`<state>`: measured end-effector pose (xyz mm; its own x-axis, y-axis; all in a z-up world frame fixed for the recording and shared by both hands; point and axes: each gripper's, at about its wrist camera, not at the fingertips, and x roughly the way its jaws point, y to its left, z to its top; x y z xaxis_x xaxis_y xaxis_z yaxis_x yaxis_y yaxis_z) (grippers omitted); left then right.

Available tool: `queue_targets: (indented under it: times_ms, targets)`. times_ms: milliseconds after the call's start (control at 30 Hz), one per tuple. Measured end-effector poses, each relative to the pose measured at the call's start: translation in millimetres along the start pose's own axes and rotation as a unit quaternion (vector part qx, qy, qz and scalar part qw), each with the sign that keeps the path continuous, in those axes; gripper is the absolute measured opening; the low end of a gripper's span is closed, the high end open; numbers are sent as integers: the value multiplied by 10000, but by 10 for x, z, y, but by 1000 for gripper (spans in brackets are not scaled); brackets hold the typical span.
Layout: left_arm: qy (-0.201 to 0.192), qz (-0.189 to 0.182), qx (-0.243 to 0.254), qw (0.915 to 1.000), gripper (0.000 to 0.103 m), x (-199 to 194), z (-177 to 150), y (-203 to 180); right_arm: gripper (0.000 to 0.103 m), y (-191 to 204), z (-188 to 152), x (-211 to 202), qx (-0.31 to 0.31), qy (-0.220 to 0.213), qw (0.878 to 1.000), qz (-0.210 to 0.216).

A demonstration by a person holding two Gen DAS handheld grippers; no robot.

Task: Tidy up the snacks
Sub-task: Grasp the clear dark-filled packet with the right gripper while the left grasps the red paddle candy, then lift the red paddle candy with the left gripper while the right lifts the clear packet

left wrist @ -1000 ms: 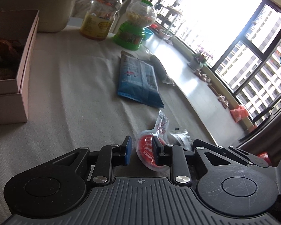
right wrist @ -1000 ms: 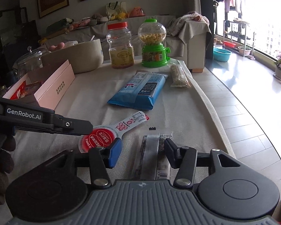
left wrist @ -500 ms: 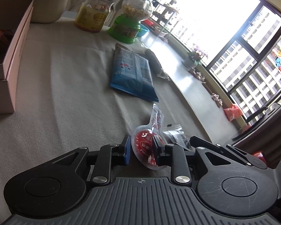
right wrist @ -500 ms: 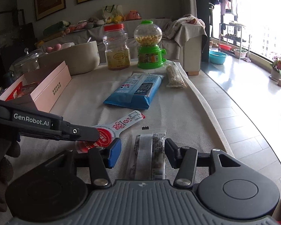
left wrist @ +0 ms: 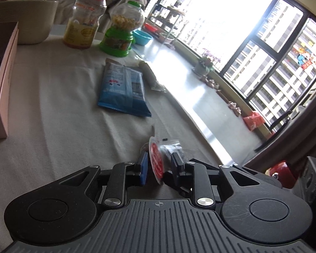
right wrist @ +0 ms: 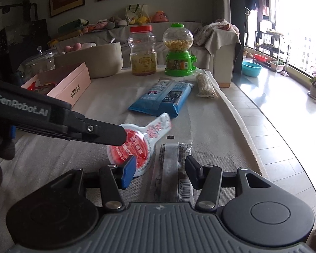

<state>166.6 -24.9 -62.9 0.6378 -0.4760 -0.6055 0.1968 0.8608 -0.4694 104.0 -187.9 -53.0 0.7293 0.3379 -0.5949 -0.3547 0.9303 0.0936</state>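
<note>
My left gripper [left wrist: 158, 167] straddles a round red-lidded jelly cup [left wrist: 155, 160] with a white tab. The cup stands on edge between the jaws, which look a little apart from it. In the right wrist view the left gripper's finger [right wrist: 103, 132] lies over the same cup [right wrist: 137, 145], which is tilted just above the cloth. My right gripper [right wrist: 158, 168] is open over a clear-wrapped snack bar [right wrist: 172, 168] lying flat between its fingers. A blue snack bag [right wrist: 162, 97] and a grain bar [right wrist: 205, 84] lie farther back.
An open pink box [right wrist: 69, 88] holding snacks sits at the left. A beige bowl [right wrist: 94, 63], a red-capped jar [right wrist: 143, 50] and a green candy dispenser [right wrist: 179, 52] stand at the back. The table's curved edge [right wrist: 252, 130] runs along the right.
The left gripper has tipped the jelly cup up on edge and its jaws have widened slightly. The right gripper has edged forward over the clear-wrapped bar.
</note>
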Motion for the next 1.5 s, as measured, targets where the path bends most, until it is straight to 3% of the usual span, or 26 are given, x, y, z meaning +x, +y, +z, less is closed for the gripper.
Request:
queue_targets:
  times_ms: [233, 367, 467, 633, 967, 1067, 1233, 1300, 1400, 1500]
  targets:
    - [154, 279, 6, 9995, 28, 237, -12, 82, 53, -34, -14, -14, 120, -29, 9999, -27]
    - [102, 258, 36, 9996, 28, 235, 31, 82, 53, -132, 67, -69, 401, -216, 9989, -95]
    - [43, 202, 36, 9998, 28, 200, 66, 81, 53, -152, 193, -42, 249, -323, 9990, -209]
    - [69, 206, -53, 9997, 28, 257, 107, 133, 52, -97, 178, 180, -74, 193, 9989, -415]
    - [198, -30, 33, 9998, 33, 462, 142, 84, 53, -223, 59, 100, 186, 90, 9996, -188]
    - [239, -225, -52, 9994, 31, 397, 124, 122, 53, -170, 56, 79, 64, 65, 9999, -48]
    - [194, -366, -182, 9990, 19, 81, -14, 185, 53, -23, 38, 34, -158, 18, 9999, 37]
    - [204, -446, -183, 9986, 23, -67, -84, 164, 48, 8, 28, 27, -146, 88, 9996, 224]
    - [133, -285, 2, 9995, 24, -266, -194, 108, 48, 115, 11, 2, -256, 111, 9987, 418]
    - [118, -211, -138, 9996, 24, -361, -262, 177, 48, 243, -17, -36, -429, 116, 9977, 510]
